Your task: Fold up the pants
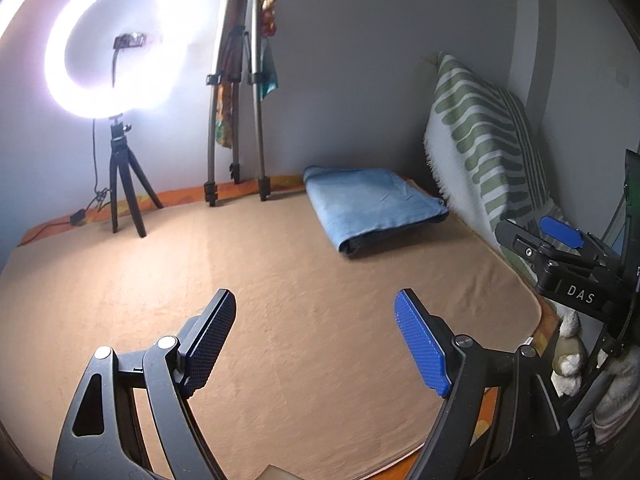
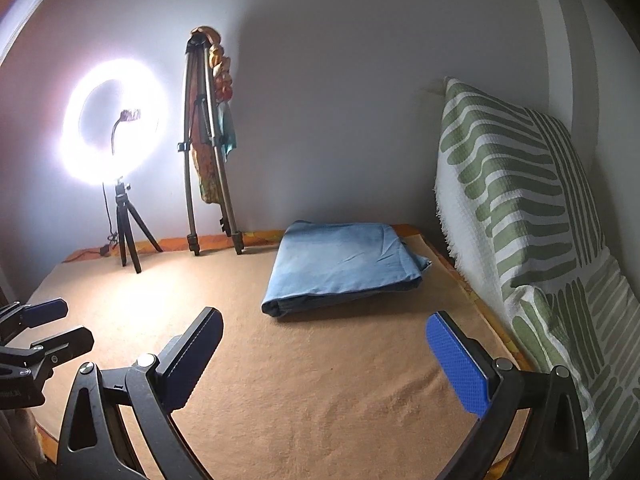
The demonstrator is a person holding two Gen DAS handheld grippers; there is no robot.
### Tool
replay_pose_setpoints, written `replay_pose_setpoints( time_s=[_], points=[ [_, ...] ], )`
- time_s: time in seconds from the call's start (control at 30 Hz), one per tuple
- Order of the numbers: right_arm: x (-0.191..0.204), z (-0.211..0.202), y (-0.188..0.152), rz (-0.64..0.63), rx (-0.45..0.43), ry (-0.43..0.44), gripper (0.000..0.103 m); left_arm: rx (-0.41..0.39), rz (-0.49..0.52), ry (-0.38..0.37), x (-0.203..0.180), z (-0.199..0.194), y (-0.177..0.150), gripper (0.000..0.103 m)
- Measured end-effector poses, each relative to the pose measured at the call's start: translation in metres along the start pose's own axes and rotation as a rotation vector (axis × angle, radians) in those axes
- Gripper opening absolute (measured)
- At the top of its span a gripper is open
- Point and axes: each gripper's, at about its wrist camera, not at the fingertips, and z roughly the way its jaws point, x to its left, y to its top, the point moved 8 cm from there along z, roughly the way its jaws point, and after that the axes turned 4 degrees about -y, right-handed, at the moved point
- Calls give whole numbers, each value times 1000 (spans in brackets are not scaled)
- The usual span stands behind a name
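The light blue pants (image 1: 372,204) lie folded into a flat rectangle at the back right of the tan blanket (image 1: 280,280), close to the wall; the right wrist view shows them (image 2: 340,266) nearer. My left gripper (image 1: 316,308) hovers open over bare blanket, well short of the pants, nothing between its blue pads. My right gripper (image 2: 326,328) is open too, its fingers spread just in front of the pants' near folded edge, not touching it. In the left wrist view the right gripper (image 1: 560,240) shows at the right edge. The left gripper (image 2: 40,324) appears at the right wrist view's left edge.
A lit ring light (image 1: 108,52) on a small tripod (image 1: 124,184) stands at the back left. A tall tripod (image 1: 236,92) with cloths hung on it leans by the wall. A green-and-white patterned cushion (image 2: 532,216) lines the right side. A cable (image 1: 60,224) runs along the back edge.
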Motion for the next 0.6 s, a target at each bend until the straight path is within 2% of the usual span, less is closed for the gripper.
replay_pose_setpoints(
  time_s=[0.3, 0.6],
  points=[
    [18, 12, -10, -27, 28, 17, 103, 31, -7, 38, 14, 2, -9, 82],
    [30, 15, -13, -44, 36, 23, 103, 3, -13, 59, 23, -13, -8, 82]
  ],
)
